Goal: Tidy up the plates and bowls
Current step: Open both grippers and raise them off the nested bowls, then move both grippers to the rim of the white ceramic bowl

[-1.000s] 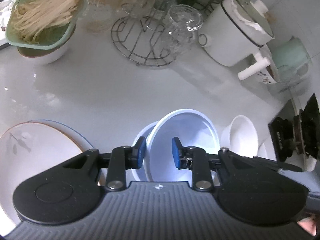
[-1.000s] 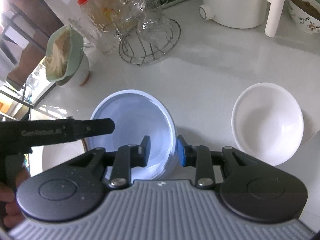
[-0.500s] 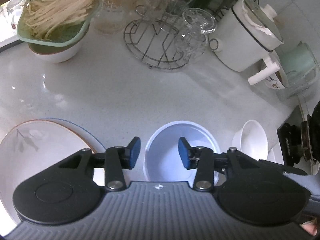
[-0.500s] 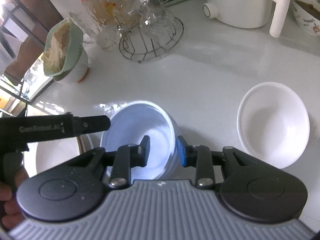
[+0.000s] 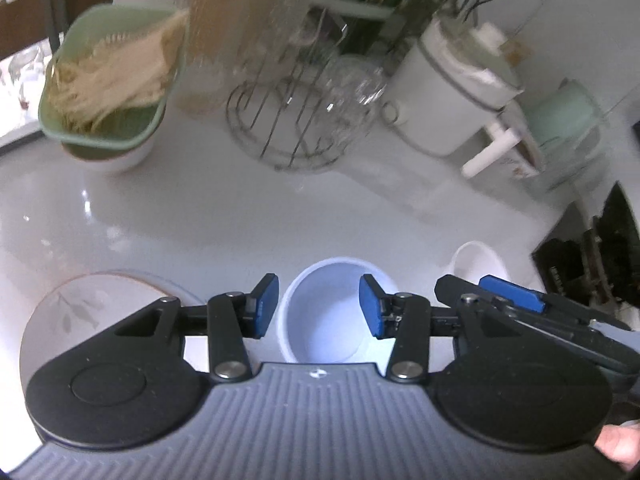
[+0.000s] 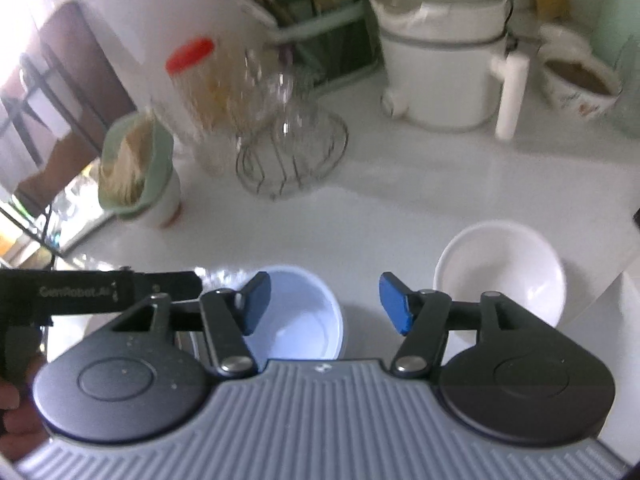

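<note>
Two claws are seen spread wide, nothing pinched: the left claw [image 5: 319, 306] and the right claw [image 6: 325, 305]. Framed between the left claw's blue pads, a pale blue round bowl [image 5: 334, 316] is set upright on the glossy white worktop [image 5: 240, 216], between a leaf-patterned flat plate [image 5: 76, 312] and a white ceramic bowl [image 6: 500, 270].

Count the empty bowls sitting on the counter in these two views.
2. A pale blue bowl sits between the open grippers, and a white bowl stands apart to its right. Others may be hidden behind the grippers.
</note>
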{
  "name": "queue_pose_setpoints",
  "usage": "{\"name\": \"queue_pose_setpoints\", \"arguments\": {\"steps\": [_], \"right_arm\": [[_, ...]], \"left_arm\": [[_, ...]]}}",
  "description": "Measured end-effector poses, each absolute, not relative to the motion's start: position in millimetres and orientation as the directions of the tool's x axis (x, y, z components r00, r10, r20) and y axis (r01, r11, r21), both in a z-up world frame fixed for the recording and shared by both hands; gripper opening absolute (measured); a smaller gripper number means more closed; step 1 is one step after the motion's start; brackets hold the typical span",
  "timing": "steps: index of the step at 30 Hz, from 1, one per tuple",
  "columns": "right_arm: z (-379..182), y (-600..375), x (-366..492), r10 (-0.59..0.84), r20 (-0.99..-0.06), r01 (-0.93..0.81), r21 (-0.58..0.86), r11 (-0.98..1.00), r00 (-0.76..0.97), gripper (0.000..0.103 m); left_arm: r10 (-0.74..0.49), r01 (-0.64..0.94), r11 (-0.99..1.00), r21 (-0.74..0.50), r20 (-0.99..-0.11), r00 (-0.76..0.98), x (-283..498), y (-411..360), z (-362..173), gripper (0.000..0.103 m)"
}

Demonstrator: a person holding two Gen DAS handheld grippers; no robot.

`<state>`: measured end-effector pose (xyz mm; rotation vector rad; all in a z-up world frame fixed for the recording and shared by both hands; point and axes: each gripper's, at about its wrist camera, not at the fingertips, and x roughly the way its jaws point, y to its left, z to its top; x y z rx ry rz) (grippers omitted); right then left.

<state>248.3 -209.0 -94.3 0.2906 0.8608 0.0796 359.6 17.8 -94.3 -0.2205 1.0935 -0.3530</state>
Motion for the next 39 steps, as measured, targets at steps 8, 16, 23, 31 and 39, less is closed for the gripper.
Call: {"name": "queue_pose_setpoints", "arguments": {"steps": [8,16,23,31,39], "right_arm": [[-68.0,-213.0,230.1,0.155,-0.674,0.063,0.287,0.956,0.722,0.063],[-55.5,-212.6,195.4,0.123,-0.634,0.073,0.273,0.959,0.764,0.063],[-52.9,-214.5,178.5,0.109,-0.602,0.059,0.252,0.966,0.791,0.063],[-53.1,-225.9,171.9,0.094,-0.584,0.066,0.247,0.967,0.806,0.063],[-56.4,-244.2,175.1,0.098,-0.582,0.063,0.25,0.966,0.807,0.063]], "left_arm": [[-0.425,0.209,0.905,-0.371,-0.781,0.458,337.6,24.6,-65.7,0.05],[-0.446,0.256,0.895,-0.364,-0.737,0.508,313.4,28.7,-43.1,0.05],[-0.456,0.29,0.889,-0.355,-0.736,0.499,299.1,17.4,-42.6,0.05],[-0.439,0.305,0.897,-0.321,-0.734,0.518,294.9,1.6,-36.8,0.05],[-0.434,0.325,0.897,-0.3,-0.742,0.511,297.7,-22.7,-37.0,0.05]]}}
